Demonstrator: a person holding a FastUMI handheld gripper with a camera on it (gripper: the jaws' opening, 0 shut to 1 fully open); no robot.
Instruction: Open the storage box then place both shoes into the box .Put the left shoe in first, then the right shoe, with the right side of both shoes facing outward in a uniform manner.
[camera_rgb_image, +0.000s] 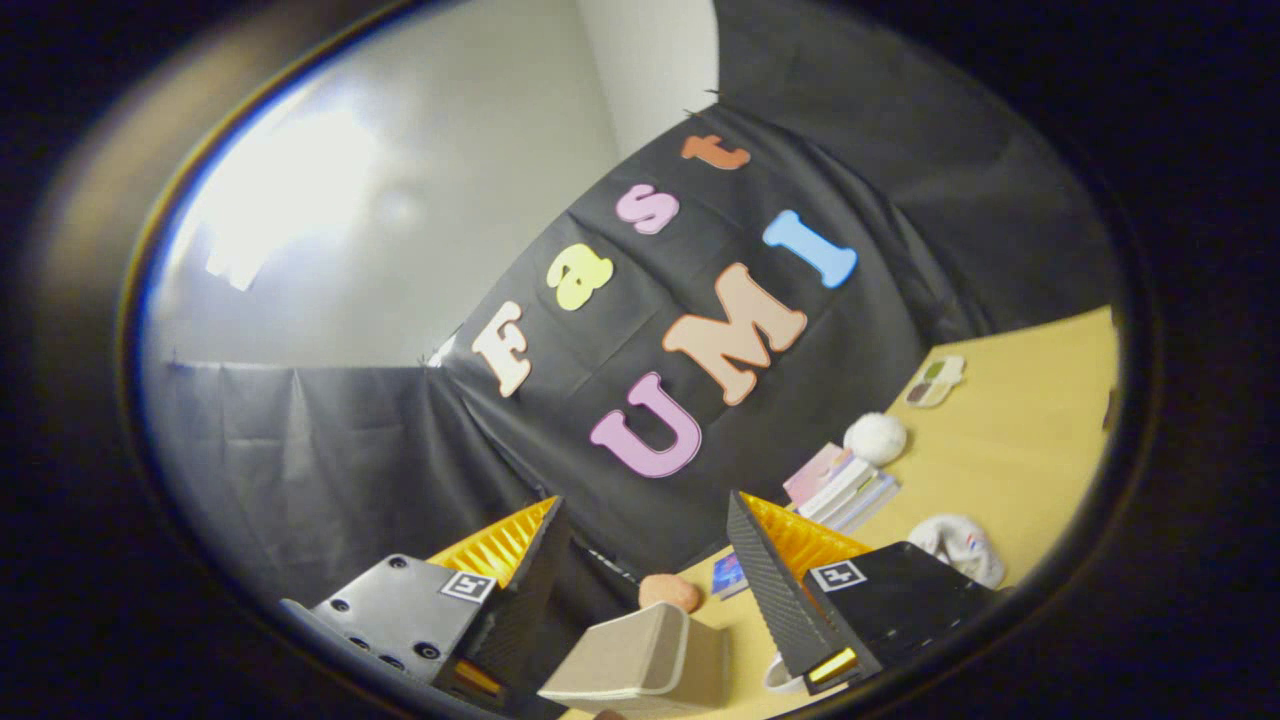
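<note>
Gripper view: gripper (645, 555) wide open, holding nothing, tilted, above shoe (640, 655). Level first, straddle shoe's sides, close evenly; books (840, 487) lying beyond shoe.

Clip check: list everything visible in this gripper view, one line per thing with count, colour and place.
Table: one, yellowish wood, under everything beyond the fingers.
Shoe: one, beige with a pale sole edge, between the fingers, close to the camera; whether they touch it is unclear.
Round object: one, orange-pink, just beyond the shoe.
Books: a small stack, pink and white, beyond the right finger.
Ball: one, white and fluffy, behind the books.
Cloth item: one, white, right of the books.
Small tray: one, pale with dark patches, far end of the table.
Booth wall: black cloth, behind the table.
Gripper: one, fingers spread wide.
</note>
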